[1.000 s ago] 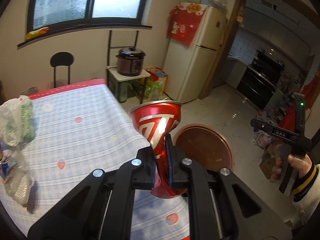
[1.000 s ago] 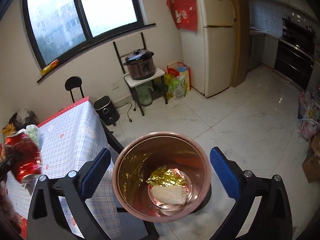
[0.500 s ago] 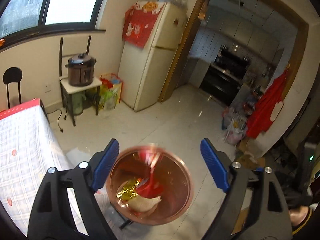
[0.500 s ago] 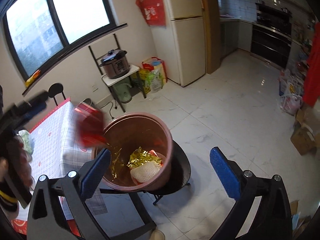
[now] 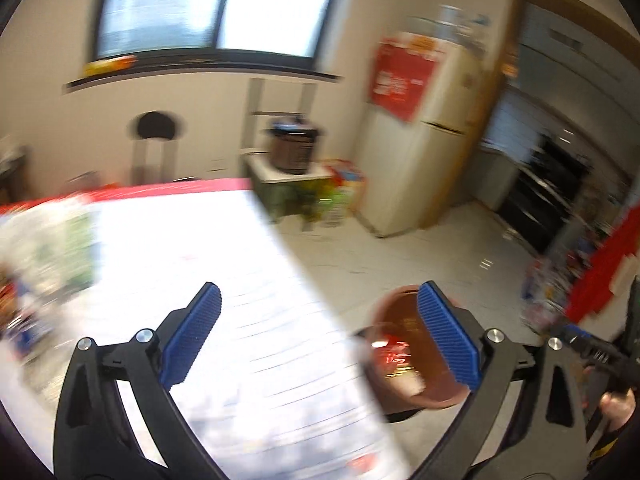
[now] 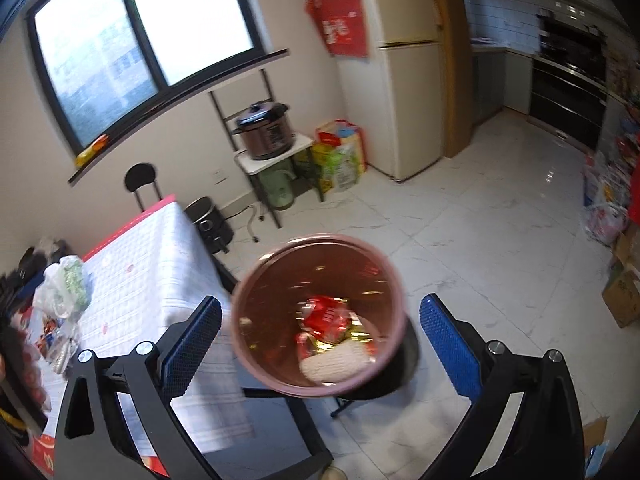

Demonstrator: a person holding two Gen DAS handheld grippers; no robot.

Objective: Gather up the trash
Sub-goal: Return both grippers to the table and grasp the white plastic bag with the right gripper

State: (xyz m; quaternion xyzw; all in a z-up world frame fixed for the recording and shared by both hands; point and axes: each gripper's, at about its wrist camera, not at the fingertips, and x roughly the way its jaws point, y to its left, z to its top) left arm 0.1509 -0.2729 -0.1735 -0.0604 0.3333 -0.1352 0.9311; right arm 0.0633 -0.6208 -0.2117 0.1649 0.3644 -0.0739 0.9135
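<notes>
Left gripper (image 5: 320, 336), jaws opening wide with nothing between them, above the checked tablecloth (image 5: 248, 320) of the table; its view is motion-blurred. Right gripper (image 6: 320, 332), jaws wide apart and empty, above the brown bin (image 6: 256, 312) standing beside the table (image 6: 152, 264); crushed red can (image 6: 326, 316) lying inside the bin on gold foil (image 6: 360, 334) and a white wrapper (image 6: 336, 362); plastic bags (image 6: 64, 286) at the table's far end.

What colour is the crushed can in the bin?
Red with white markings; the crushed can shows best in the right wrist view.
</notes>
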